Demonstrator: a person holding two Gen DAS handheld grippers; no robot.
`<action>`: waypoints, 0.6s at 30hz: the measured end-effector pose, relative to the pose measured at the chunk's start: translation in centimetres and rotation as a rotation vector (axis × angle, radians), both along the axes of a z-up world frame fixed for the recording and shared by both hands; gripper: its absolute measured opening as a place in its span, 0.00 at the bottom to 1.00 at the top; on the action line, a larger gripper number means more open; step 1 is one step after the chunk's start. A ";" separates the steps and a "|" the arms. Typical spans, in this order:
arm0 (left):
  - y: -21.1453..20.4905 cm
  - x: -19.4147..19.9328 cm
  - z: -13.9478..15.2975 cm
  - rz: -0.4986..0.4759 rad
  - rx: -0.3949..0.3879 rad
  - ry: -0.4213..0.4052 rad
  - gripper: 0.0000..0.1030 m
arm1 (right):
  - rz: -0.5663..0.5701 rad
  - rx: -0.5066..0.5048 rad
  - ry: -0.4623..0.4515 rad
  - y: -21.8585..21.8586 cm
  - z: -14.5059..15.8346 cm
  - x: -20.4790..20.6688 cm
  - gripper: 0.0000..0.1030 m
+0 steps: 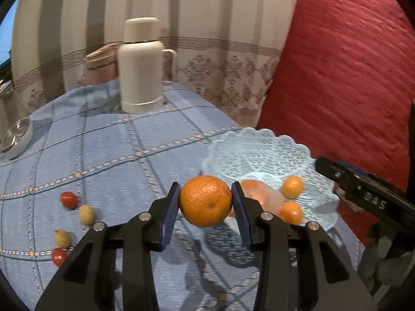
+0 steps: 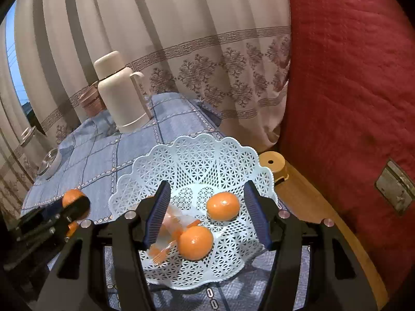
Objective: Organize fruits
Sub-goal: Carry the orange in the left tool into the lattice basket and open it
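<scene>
My left gripper (image 1: 205,202) is shut on a large orange (image 1: 205,201) and holds it above the blue tablecloth, just left of the pale blue lattice basket (image 1: 262,150). The basket holds two small oranges (image 1: 293,186) (image 1: 291,212) and a blurred orange item. My right gripper (image 2: 207,217) is open and empty over the basket (image 2: 197,160), its fingers on either side of the two small oranges (image 2: 223,205) (image 2: 195,242). The left gripper with its orange (image 2: 72,197) shows at the left. Two red fruits (image 1: 69,200) (image 1: 59,256) and two yellowish fruits (image 1: 86,215) (image 1: 62,238) lie on the cloth at left.
A white thermos (image 1: 141,64) stands at the table's back, a woven pink container (image 1: 101,64) behind it. A glass dish (image 1: 15,137) sits at the far left. Curtains hang behind, a red quilted surface (image 1: 350,64) is at right. A tan stool (image 2: 272,165) stands beyond the basket.
</scene>
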State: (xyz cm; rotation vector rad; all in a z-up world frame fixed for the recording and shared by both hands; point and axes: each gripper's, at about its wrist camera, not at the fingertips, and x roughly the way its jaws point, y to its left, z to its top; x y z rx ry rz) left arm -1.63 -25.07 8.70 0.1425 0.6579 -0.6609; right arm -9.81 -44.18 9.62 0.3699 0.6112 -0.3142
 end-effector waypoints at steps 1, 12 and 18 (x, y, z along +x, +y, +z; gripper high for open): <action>-0.5 -0.4 0.0 -0.015 0.003 -0.002 0.40 | -0.001 0.000 -0.002 0.0 0.1 0.0 0.59; -3.7 -2.2 -1.1 -0.100 0.024 0.003 0.40 | -0.003 0.004 -0.014 -0.4 0.5 -0.4 0.59; -4.4 -2.0 -2.3 -0.128 0.027 0.050 0.40 | -0.002 0.007 -0.013 -0.3 0.5 -0.3 0.59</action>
